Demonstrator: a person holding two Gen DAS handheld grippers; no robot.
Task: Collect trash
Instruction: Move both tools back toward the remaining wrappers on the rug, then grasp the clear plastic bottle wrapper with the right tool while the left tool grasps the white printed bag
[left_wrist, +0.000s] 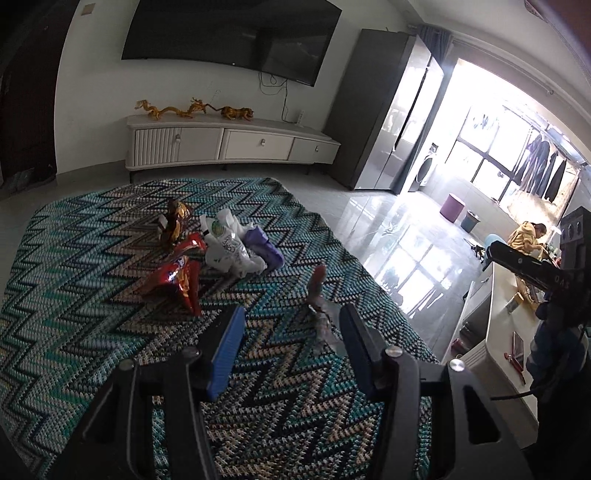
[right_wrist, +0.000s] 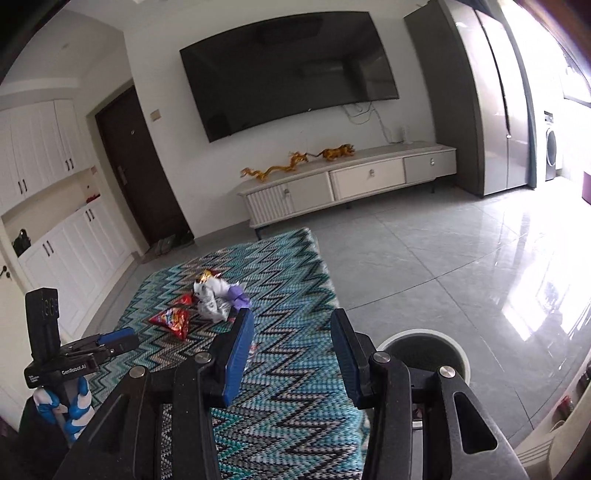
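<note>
A zigzag-patterned cloth in teal, black and cream covers the table (left_wrist: 92, 295). Near its middle lies a heap of trash: a red snack bag (left_wrist: 175, 282), a crumpled white plastic bag (left_wrist: 225, 247), a purple wrapper (left_wrist: 266, 247) and a gold-brown wrapper (left_wrist: 175, 219) half hidden behind the rest.

The left gripper (left_wrist: 291, 343) hangs over the cloth, its 2 blue-padded fingers (left_wrist: 227, 350) spread apart. A thin, blurred wrapper (left_wrist: 319, 306) shows in the gap by the right finger; I cannot tell if it touches a pad.

The right gripper (right_wrist: 291, 350) also has its fingers spread, with nothing between them. Just beside the table on the floor, a round bin (right_wrist: 424, 350) is partly cut off by that gripper's frame. The print on every wrapper is too blurred to read.
</note>
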